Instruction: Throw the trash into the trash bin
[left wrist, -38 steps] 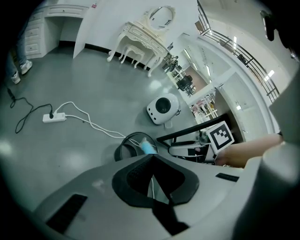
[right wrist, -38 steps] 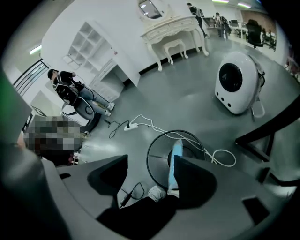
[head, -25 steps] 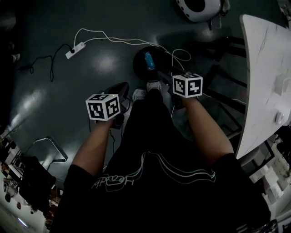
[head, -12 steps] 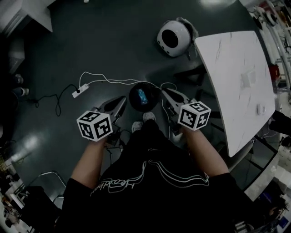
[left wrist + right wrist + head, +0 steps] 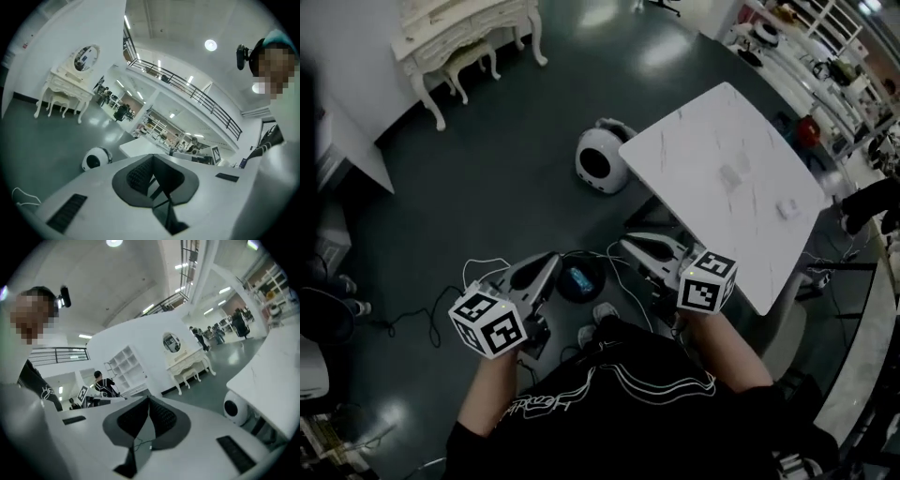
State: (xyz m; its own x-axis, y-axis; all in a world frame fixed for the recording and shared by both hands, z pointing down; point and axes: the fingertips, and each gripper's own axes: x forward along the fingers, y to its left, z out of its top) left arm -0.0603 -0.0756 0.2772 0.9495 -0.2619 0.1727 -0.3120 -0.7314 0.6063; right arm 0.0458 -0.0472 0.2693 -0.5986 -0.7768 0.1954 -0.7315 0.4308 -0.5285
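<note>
Black trash bin [image 5: 593,292]: stands on the dark floor [image 5: 487,178] just ahead of the person's shoes [image 5: 602,313]; in the head view it sits between the two grippers.
Trash: a blue piece [image 5: 578,277] lies inside the bin; its kind cannot be made out.
Left gripper [image 5: 549,261]: held above the floor to the bin's left and pointing out into the room. Its own view shows the two dark pads pressed together with nothing between them.
Right gripper [image 5: 624,246]: held to the bin's right, beside the table's near edge. Its jaws have just been closing and now meet, with nothing caught between the pads.
Marker cubes: one sits on each gripper, just above the person's forearms.
Table [image 5: 703,169]: white marble-patterned top to the right of the bin, with two small white items lying on it.
Round white device [image 5: 602,159]: has a dark circular face and sits on the floor at the table's far-left corner.
Dressing table [image 5: 464,23]: white, with curved legs, against the wall at the upper left; the left gripper view shows an oval mirror on it.
White cable [image 5: 474,267]: loops on the floor near the left gripper.
</note>
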